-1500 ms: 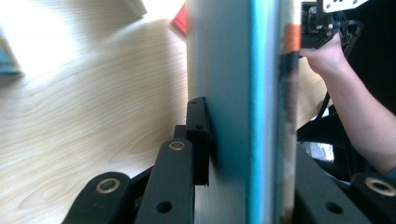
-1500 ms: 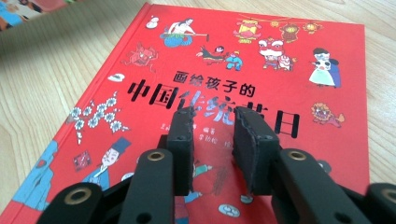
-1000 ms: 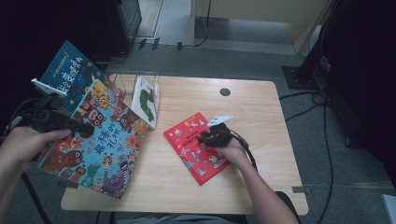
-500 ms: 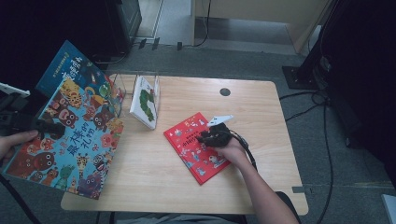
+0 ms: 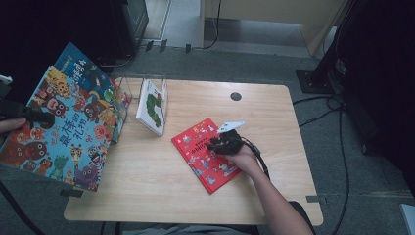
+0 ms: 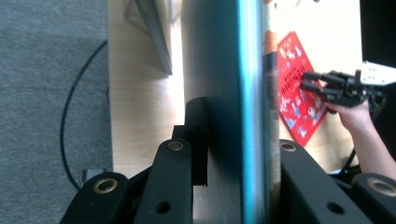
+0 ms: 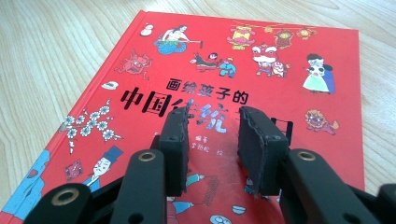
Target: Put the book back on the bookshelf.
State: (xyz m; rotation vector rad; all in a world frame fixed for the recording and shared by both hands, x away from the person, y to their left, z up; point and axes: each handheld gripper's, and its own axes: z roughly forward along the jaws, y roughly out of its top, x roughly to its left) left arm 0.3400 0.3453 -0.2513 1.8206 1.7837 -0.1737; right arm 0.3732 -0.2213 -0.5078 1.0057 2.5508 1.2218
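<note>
High view, from the left: the left gripper (image 5: 29, 116) is clenched on the edge of a large picture book (image 5: 68, 132), holding it tilted in the air off the table's (image 5: 161, 196) left edge, partly over the floor. In the left gripper view the jaws stand on either side of that book's teal edge (image 6: 247, 116), pressing on it. Behind it, by the table's far left corner, a blue book (image 5: 80, 66) leans, and just to the right a white book (image 5: 152, 105) stands in a clear rack (image 5: 128, 85).

Further right, the red book (image 5: 208, 154) lies flat near the table's middle, its long axis running diagonally from far left to near right. The right gripper (image 5: 215, 145) rests over its cover; in the right gripper view the jaws stand apart above the red cover (image 7: 224, 84), with nothing between the pads (image 7: 254, 140), so it is released.

The rack lies to the right of the held book and beyond it, so the left hand would likely carry the book rightward and stand it upright beside the white one. The right hand is nearer the red book, directly above it.
</note>
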